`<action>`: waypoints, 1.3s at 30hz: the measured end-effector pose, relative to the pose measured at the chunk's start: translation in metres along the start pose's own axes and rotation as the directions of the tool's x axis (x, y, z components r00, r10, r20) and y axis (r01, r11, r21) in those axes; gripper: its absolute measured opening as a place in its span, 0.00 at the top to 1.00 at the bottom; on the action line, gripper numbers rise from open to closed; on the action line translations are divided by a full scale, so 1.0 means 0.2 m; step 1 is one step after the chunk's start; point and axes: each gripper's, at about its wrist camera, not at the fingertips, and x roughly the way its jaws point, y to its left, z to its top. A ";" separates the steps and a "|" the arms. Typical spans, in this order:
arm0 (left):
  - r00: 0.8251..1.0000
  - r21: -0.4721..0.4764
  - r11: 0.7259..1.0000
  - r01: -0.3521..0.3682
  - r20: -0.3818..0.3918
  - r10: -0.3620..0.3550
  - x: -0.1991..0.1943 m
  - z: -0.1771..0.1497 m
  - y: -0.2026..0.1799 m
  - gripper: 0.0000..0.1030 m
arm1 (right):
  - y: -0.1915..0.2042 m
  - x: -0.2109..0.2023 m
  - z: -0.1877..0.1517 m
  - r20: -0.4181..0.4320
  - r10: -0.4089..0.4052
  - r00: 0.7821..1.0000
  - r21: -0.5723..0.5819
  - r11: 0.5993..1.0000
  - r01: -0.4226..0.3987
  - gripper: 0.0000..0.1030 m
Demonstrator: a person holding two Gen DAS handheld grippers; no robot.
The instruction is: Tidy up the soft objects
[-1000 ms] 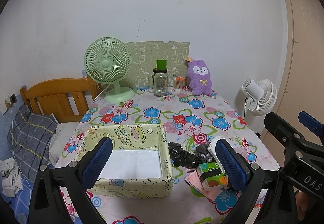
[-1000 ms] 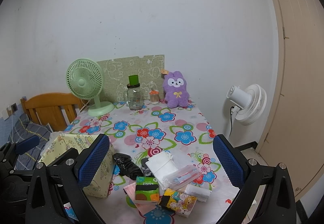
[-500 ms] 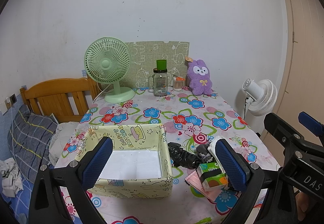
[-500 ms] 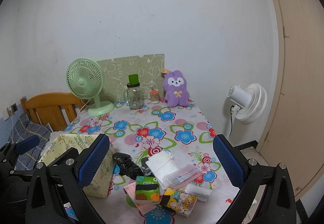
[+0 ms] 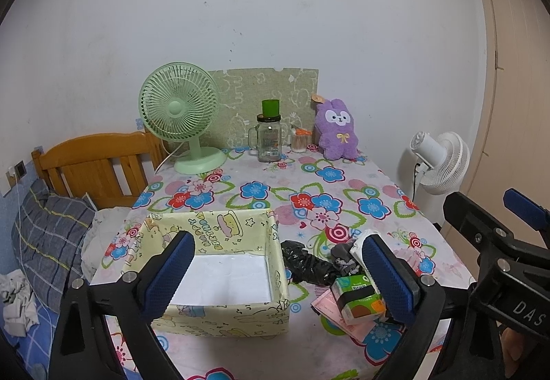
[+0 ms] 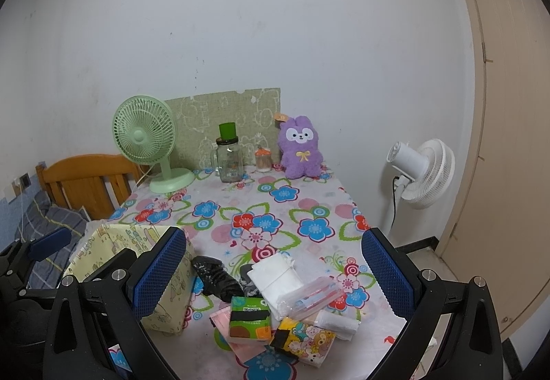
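Left gripper (image 5: 275, 271): jaws spread wide, nothing between the blue pads, held above the near edge of the table (image 5: 275, 180). Directly ahead of it and just below sits the yellow cartoon-print box (image 5: 220, 311), open-topped, white floor visible, nothing inside.

Right gripper (image 6: 271, 271): jaws likewise wide apart, holding nothing. The pile of soft items lies just ahead of it and below, between its two pads in the wrist view. Contents of pile: black crumpled bag (image 6: 216, 277) nearest the box; white folded cloth (image 6: 275, 278) beside it; clear zip pouch (image 6: 309, 297) lying partly over the cloth; green tissue pack (image 6: 249, 320) with a black band, resting on a pink packet (image 6: 221, 316); yellow cartoon tissue pack (image 6: 306, 338) nearest the gripper; small white roll (image 6: 338, 321) to the right of it. The items touch or overlap one another.

The box stands to the left of the right gripper, just beside the pile.

Far end of table, well beyond both grippers: green desk fan (image 5: 178, 112), glass jar with green lid (image 5: 269, 136), purple plush rabbit (image 5: 337, 129) against the wall. White floor fan (image 6: 422, 174) stands off the table's right side.
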 end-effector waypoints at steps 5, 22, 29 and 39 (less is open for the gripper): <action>1.000 0.004 1.000 0.028 0.002 -0.028 0.03 -0.02 -0.03 0.04 | -0.02 0.03 0.00 -0.013 0.008 1.000 0.010 1.000 -0.008 0.00; 0.990 0.064 0.993 0.096 -0.108 -0.089 0.27 -0.09 -0.25 0.07 | -0.15 0.26 -0.08 -0.099 0.024 0.995 0.027 0.999 -0.022 0.06; 0.979 0.076 0.990 0.117 -0.178 -0.102 0.40 -0.12 -0.34 0.09 | -0.22 0.39 -0.14 -0.160 0.034 0.987 0.049 0.998 -0.026 0.09; 0.956 0.096 0.984 0.151 -0.267 -0.121 0.59 -0.15 -0.45 0.14 | -0.31 0.56 -0.21 -0.251 0.037 0.967 0.093 0.996 -0.014 0.15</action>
